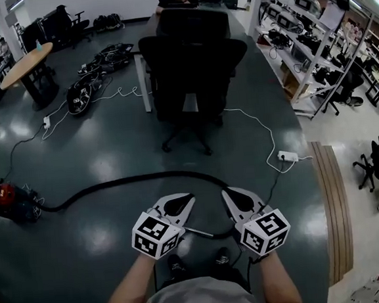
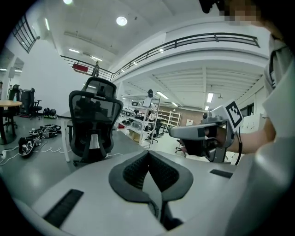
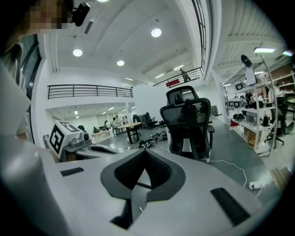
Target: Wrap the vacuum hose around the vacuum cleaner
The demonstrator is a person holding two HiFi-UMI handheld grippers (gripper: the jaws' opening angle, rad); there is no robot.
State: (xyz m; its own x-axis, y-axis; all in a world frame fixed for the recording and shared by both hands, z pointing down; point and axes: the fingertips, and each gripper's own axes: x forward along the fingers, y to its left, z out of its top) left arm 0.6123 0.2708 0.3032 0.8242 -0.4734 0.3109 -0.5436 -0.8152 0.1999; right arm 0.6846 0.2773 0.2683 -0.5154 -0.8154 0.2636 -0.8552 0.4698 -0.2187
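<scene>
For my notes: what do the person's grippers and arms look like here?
The left gripper and right gripper match: light grey wedge-shaped shells, dark ribbed fingers, each carrying a white cube with black square markers. The forearms are bare below a grey top.

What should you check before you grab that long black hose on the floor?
1. Left gripper empty: ok.
2. Right gripper empty: ok.
3. Jaws open for grabbing: not ok, both are shut.
4. Hose in sight: ok, it runs across the floor from the vacuum cleaner toward the grippers.
5. Hose clear of the chair: ok.
6. Hose's near end: cannot tell, hidden behind the grippers.
</scene>
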